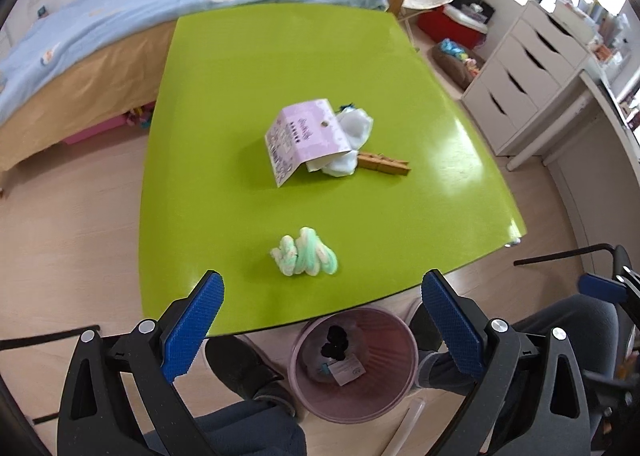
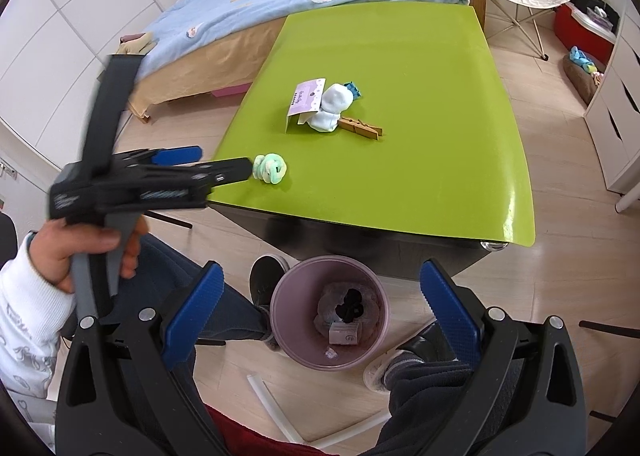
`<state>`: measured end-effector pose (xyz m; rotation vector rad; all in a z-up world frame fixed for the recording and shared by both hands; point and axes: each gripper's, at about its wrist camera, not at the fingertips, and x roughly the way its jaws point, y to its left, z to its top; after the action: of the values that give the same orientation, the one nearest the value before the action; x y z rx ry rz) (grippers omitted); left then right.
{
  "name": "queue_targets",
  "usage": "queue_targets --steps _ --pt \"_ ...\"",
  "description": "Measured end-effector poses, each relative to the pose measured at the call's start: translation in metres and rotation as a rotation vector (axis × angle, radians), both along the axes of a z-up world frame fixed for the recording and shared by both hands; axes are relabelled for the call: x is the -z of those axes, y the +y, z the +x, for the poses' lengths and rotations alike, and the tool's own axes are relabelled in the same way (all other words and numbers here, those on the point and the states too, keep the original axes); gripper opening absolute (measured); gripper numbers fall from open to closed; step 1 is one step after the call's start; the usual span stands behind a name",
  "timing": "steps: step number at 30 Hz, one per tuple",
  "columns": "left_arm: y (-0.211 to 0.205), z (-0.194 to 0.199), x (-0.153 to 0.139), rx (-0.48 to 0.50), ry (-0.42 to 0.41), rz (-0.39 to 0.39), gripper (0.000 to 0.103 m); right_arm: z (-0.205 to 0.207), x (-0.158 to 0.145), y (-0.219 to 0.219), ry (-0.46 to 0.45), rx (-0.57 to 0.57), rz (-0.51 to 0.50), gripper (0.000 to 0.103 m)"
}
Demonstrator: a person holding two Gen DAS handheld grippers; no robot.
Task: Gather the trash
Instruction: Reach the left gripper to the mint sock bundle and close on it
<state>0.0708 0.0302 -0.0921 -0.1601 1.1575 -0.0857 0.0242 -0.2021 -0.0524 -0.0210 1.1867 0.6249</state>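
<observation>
On the green table (image 1: pixel 240 95) lie a pink folded card (image 1: pixel 304 135), a white crumpled tissue (image 1: pixel 352 135), a wooden clothespin (image 1: pixel 384 163) and a green-white twisted wad (image 1: pixel 304 252) near the front edge. My left gripper (image 1: pixel 320 296) is open and empty, just short of the wad; in the right wrist view it (image 2: pixel 224 161) reaches in from the left beside the wad (image 2: pixel 272 168). My right gripper (image 2: pixel 320 284) is open and empty above the pink trash bin (image 2: pixel 280 296), which holds dark scraps and a small box. The bin (image 1: pixel 300 348) stands on the floor below the table's front edge.
A bed with a blue quilt (image 1: pixel 120 15) lies behind the table. White drawers (image 1: pixel 520 75) stand at the right. The person's legs and shoes (image 2: pixel 264 280) flank the bin. White sticks (image 2: pixel 272 404) lie on the floor.
</observation>
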Motion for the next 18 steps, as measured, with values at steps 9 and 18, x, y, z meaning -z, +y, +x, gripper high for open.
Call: queue_targets --steps 9,18 --pt "0.004 0.028 0.036 -0.041 0.109 -0.002 0.094 0.003 0.004 0.001 0.008 -0.001 -0.006 0.097" --pt "0.0 0.034 0.048 -0.039 0.133 -0.02 0.049 0.009 0.006 0.005 0.005 -0.015 -0.011 0.097"
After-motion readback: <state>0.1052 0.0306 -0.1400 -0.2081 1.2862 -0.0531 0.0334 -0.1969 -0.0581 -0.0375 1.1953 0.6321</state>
